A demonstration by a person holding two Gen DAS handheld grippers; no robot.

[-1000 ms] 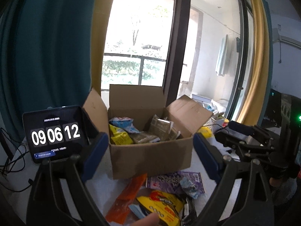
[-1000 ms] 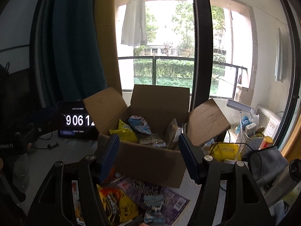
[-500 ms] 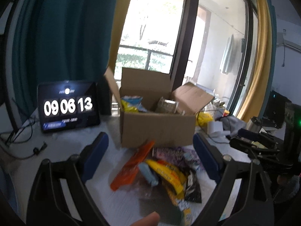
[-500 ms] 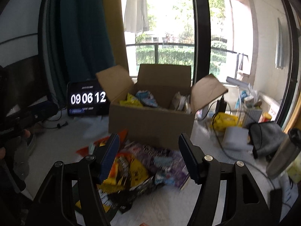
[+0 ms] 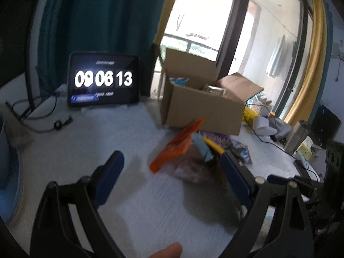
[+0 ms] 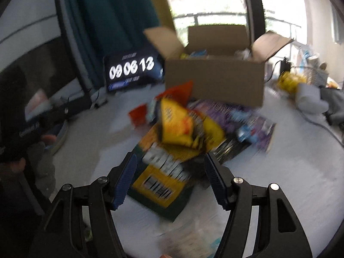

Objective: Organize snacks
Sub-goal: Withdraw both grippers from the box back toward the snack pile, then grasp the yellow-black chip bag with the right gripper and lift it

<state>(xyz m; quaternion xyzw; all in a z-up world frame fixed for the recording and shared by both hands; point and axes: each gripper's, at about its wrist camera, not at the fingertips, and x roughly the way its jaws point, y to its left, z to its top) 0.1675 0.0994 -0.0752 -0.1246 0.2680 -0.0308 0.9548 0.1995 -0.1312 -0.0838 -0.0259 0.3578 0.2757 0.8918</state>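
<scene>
An open cardboard box [image 5: 202,105] [image 6: 215,81] with several snack packets inside stands at the back of the white table. In front of it lies a loose pile of snacks: an orange packet [image 5: 178,146] [image 6: 178,92], a yellow bag [image 6: 180,124], a yellow-green flat box [image 6: 163,178] and purple packets [image 6: 247,116]. My left gripper [image 5: 172,172] hangs open above the table, left of the pile, holding nothing. My right gripper [image 6: 169,172] is open over the near end of the flat box, its pads apart from it. Both views are blurred.
A tablet clock [image 5: 103,79] [image 6: 131,71] stands left of the box, with cables [image 5: 43,118] beside it. At the right lie a grey cloth [image 6: 331,103], a metal flask [image 5: 296,137], a yellow bag [image 6: 288,81] and more cables. Bare white table [image 5: 86,146] stretches at the left.
Both grippers have come down and tilted toward the table, so the snack pile now fills the lower views. The box has shifted up and right in the left view. Jaws unchanged.
</scene>
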